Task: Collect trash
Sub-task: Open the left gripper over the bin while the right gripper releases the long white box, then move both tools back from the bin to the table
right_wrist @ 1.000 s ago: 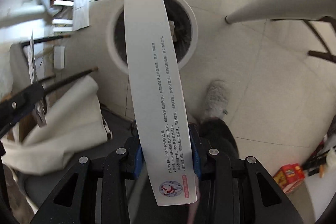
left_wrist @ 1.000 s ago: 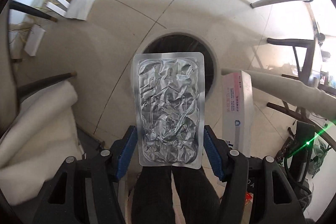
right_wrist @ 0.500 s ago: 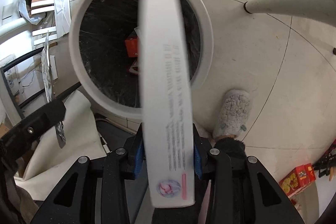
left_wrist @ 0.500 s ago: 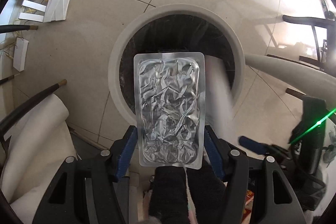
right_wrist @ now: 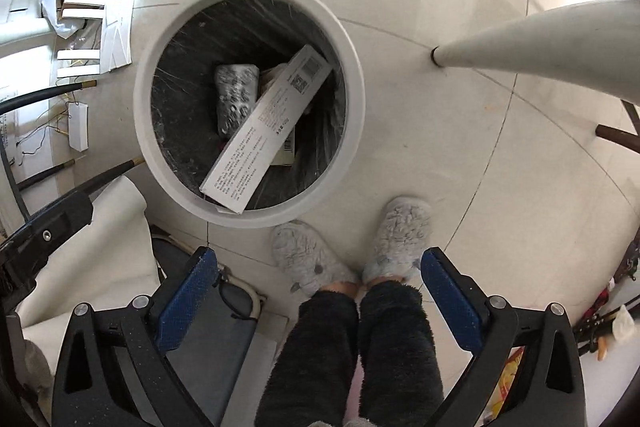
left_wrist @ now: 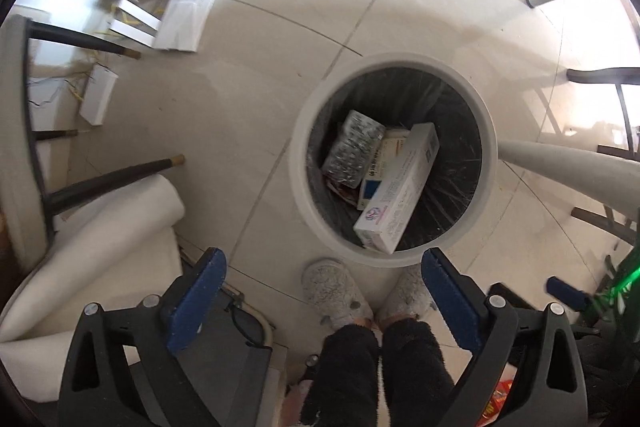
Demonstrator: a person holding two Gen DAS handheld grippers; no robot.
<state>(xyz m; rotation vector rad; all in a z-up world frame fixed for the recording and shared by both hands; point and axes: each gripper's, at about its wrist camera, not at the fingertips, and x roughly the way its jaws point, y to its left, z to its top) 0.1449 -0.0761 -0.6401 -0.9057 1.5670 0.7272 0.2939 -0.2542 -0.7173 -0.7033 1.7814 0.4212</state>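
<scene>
— Silver blister pack (left_wrist: pixel 354 148) — where's it lying?
— Inside the white round bin (left_wrist: pixel 304 187), on the black liner, w/ the long white carton (left_wrist: pixel 400 187) leaning beside it & partly over other boxes. Carton's lower end is resting against the bin's near wall.
— Left hand-held gripper (left_wrist: pixel 322 291)?
— Pointing down at the floor, jaws opening wide, nothing btwn the blue pads (left_wrist: pixel 198 301). Released.
— Right hand-held gripper (right_wrist: pixel 316 291)?
— Same: jaws opening, nothing btwn them. In its view the carton (right_wrist: pixel 268 131) is lying diagonally across the bin (right_wrist: pixel 356 75), blister pack (right_wrist: pixel 234 99) just left of it & partly under.
— Anything else nearby?
— Person's grey fuzzy slippers (right_wrist: pixel 352 251) are standing on the tile floor (right_wrist: pixel 480 167) just beside the bin; dark fleece trouser legs (right_wrist: pixel 352 355) are showing btwn the jaws. White boxes & papers (left_wrist: pixel 188 7) are sitting well apart, upper left.
</scene>
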